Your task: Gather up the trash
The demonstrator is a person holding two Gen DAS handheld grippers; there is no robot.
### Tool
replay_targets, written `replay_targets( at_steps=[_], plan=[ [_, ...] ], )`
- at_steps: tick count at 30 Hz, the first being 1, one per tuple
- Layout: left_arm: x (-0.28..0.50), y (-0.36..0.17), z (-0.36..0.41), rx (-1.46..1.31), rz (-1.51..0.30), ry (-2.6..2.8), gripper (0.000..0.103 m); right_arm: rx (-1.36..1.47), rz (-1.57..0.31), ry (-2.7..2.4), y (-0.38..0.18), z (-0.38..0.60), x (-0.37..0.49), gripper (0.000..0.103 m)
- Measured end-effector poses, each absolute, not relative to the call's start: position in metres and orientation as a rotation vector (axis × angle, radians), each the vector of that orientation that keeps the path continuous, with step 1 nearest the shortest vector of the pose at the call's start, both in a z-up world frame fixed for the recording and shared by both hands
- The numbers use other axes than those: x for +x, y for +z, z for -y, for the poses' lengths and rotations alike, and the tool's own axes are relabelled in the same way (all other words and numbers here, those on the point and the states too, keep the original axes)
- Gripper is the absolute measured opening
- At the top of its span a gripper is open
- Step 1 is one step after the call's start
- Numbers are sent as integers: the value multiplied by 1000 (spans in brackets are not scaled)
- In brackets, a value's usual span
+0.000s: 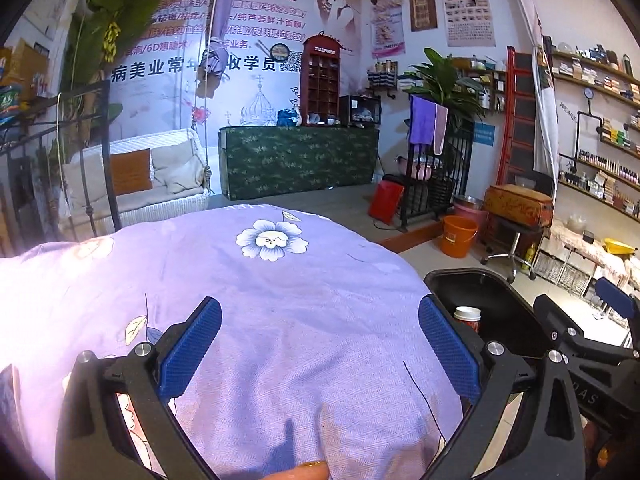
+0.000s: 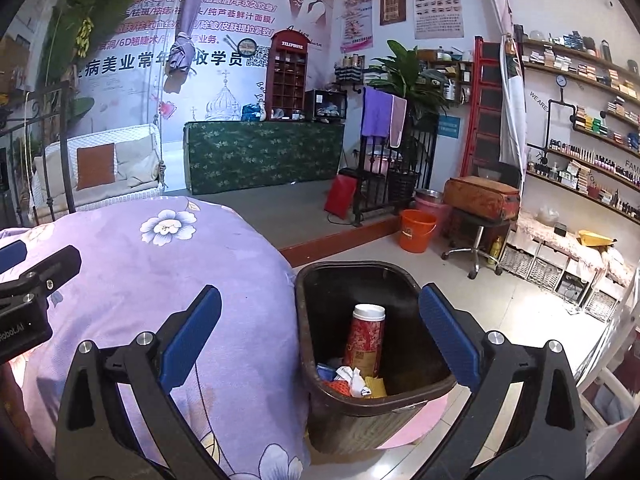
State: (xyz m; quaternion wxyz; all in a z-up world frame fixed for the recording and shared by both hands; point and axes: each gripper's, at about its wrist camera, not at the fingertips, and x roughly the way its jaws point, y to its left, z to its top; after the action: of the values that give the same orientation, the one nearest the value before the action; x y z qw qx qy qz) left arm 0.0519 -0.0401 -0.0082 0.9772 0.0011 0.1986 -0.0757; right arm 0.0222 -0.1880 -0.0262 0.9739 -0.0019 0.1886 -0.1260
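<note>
A dark bin [image 2: 320,344] stands on the floor against the right side of a purple flowered bedspread [image 2: 160,272]. Inside it a red paper cup with a white lid [image 2: 366,336] stands upright over crumpled wrappers [image 2: 352,382]. My right gripper [image 2: 320,344] hovers open above the bin's left rim, nothing between its blue pads [image 2: 448,340]. In the left wrist view my left gripper [image 1: 320,346] is open over the bedspread [image 1: 256,300], empty. The bin [image 1: 508,320] and cup [image 1: 467,317] show at its right, with the other gripper beyond.
An orange bucket [image 2: 416,230] and a stool with a patterned case [image 2: 480,200] stand on the tiled floor past the bin. Shelves of small goods [image 2: 592,152] line the right wall. A black metal rack [image 2: 392,176] and green-covered counter [image 2: 264,156] sit further back.
</note>
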Motion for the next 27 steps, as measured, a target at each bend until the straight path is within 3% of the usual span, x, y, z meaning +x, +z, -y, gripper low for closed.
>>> replay_targets(
  at_steps=[27],
  plan=[
    [50, -15, 31, -19, -410, -148, 97, 1, -401, -231, -29, 183, 26, 98]
  ],
)
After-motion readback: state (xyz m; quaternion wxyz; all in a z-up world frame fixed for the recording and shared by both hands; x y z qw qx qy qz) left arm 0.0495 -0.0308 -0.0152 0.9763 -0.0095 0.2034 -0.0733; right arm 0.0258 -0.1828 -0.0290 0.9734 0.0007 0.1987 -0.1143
